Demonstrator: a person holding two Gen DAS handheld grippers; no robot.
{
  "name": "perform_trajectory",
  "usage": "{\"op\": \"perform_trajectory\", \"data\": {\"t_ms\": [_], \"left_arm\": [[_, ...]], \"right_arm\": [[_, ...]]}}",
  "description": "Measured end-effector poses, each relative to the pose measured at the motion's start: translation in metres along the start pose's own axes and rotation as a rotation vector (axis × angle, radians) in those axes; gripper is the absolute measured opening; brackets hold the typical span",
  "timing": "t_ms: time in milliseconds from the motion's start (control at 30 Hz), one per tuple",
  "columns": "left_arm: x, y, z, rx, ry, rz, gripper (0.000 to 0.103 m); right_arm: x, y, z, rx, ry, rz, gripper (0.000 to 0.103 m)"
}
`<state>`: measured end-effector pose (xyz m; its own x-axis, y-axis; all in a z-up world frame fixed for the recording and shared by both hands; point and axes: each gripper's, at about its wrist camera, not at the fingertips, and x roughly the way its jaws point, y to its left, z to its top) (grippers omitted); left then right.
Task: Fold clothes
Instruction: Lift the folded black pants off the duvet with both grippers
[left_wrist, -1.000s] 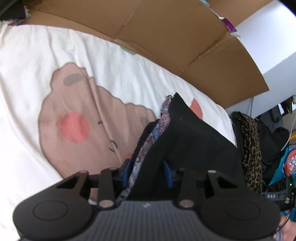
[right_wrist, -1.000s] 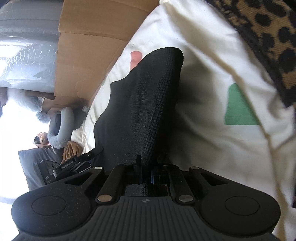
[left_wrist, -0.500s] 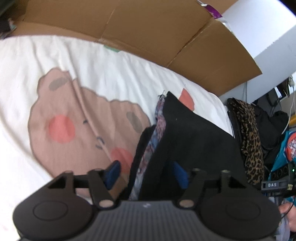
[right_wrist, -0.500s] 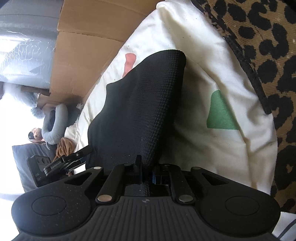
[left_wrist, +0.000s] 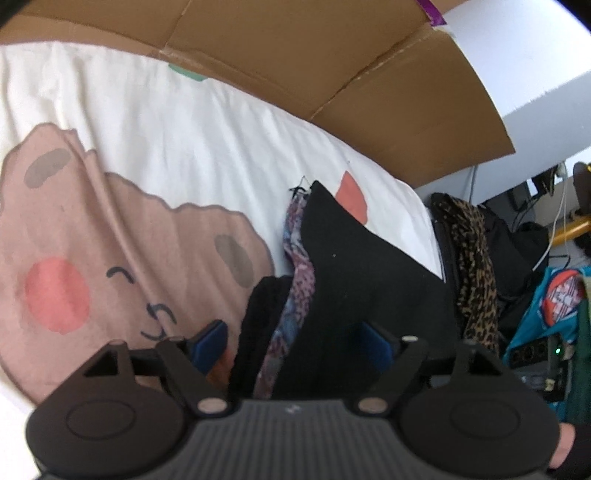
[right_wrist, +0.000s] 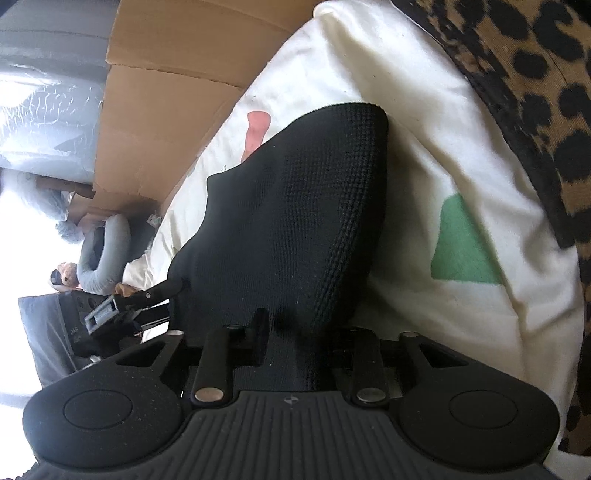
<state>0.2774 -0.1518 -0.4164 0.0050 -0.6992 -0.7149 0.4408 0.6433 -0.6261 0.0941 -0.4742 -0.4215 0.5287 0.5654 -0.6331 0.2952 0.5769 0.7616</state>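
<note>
A folded black garment with a purple patterned layer lies on the white bed sheet. My left gripper straddles its near edge. Its blue pads stand wide and are closing slightly, the left one clear of the cloth. In the right wrist view the black knit fabric runs from the sheet down between the fingers of my right gripper. Those jaws are opening and the cloth still sits loosely between them. The left gripper's body shows at the garment's far side.
Brown cardboard lines the far side of the bed. The sheet carries a pink bear print. A leopard-print cloth hangs at the bed's end, beside dark clothes and a teal bag. A grey neck pillow lies further off.
My left gripper's jaws went from pinching the garment's edge to standing wide, and that hand shifted across the bed. My right gripper's jaws parted from their tight pinch on the black fabric.
</note>
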Motion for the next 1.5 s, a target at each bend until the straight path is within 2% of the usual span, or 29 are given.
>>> {"op": "perform_trajectory", "data": {"t_ms": [33, 67, 133, 233, 300, 367, 433, 500, 533, 567, 633, 767, 833, 900, 933, 967, 1000, 1067, 1300, 1500], "left_arm": [[0.000, -0.001, 0.001, 0.000, 0.011, -0.008, 0.056], [0.000, -0.002, 0.001, 0.005, 0.015, -0.006, 0.056], [-0.004, -0.007, 0.001, 0.036, 0.011, 0.006, 0.047], [-0.012, -0.014, 0.001, 0.079, -0.007, 0.011, 0.040], [-0.015, -0.016, 0.001, 0.093, -0.008, 0.009, 0.040], [-0.011, -0.013, 0.004, 0.084, 0.009, 0.014, 0.044], [-0.005, -0.006, 0.007, 0.053, 0.032, 0.008, 0.060], [0.001, 0.002, 0.010, 0.007, 0.053, -0.029, 0.065], [0.004, 0.006, 0.011, -0.013, 0.062, -0.057, 0.067], [0.007, 0.009, 0.012, -0.026, 0.070, -0.084, 0.068], [0.013, 0.014, 0.013, -0.051, 0.086, -0.133, 0.070], [0.023, 0.019, 0.018, -0.107, 0.123, -0.205, 0.071], [0.028, 0.020, 0.020, -0.126, 0.140, -0.216, 0.064], [0.031, 0.017, 0.019, -0.132, 0.149, -0.205, 0.054], [0.033, 0.016, 0.019, -0.134, 0.153, -0.199, 0.049], [0.034, 0.014, 0.017, -0.125, 0.153, -0.188, 0.047], [0.035, 0.012, 0.016, -0.118, 0.150, -0.176, 0.044], [0.034, 0.009, 0.013, -0.124, 0.149, -0.157, 0.041], [0.030, -0.016, 0.002, -0.064, 0.151, -0.042, 0.037], [0.015, -0.030, -0.005, -0.067, 0.123, 0.022, 0.035]], "right_arm": [[-0.001, 0.002, 0.000, -0.011, 0.002, -0.007, 0.013], [-0.002, 0.003, 0.000, -0.021, 0.005, -0.014, 0.011], [-0.006, 0.006, 0.000, -0.031, 0.002, -0.002, 0.009], [-0.011, 0.010, -0.001, -0.039, -0.003, 0.018, 0.009], [-0.012, 0.012, -0.002, -0.045, -0.004, 0.023, 0.009], [-0.010, 0.011, -0.002, -0.043, -0.002, 0.021, 0.012], [-0.007, 0.009, 0.000, -0.021, 0.000, 0.018, 0.013], [-0.006, 0.008, 0.001, -0.008, -0.004, 0.020, 0.015], [-0.005, 0.006, 0.001, 0.001, -0.008, 0.025, 0.020], [-0.004, 0.005, 0.001, 0.012, -0.012, 0.032, 0.029], [-0.001, 0.000, 0.001, 0.049, -0.018, 0.054, 0.035], [0.009, -0.010, 0.003, 0.113, -0.020, 0.079, 0.037], [0.015, -0.013, 0.004, 0.137, -0.016, 0.104, 0.036], [0.019, -0.015, 0.004, 0.157, -0.020, 0.111, 0.036], [0.020, -0.016, 0.004, 0.167, -0.023, 0.113, 0.033], [0.020, -0.016, 0.004, 0.163, -0.029, 0.102, 0.021], [0.020, -0.015, 0.005, 0.153, -0.037, 0.084, 0.015], [0.017, -0.011, 0.004, 0.130, -0.063, 0.049, 0.010], [0.022, 0.006, 0.005, 0.107, -0.060, -0.112, 0.008], [0.017, 0.028, 0.010, 0.029, -0.042, -0.156, 0.007]]}}
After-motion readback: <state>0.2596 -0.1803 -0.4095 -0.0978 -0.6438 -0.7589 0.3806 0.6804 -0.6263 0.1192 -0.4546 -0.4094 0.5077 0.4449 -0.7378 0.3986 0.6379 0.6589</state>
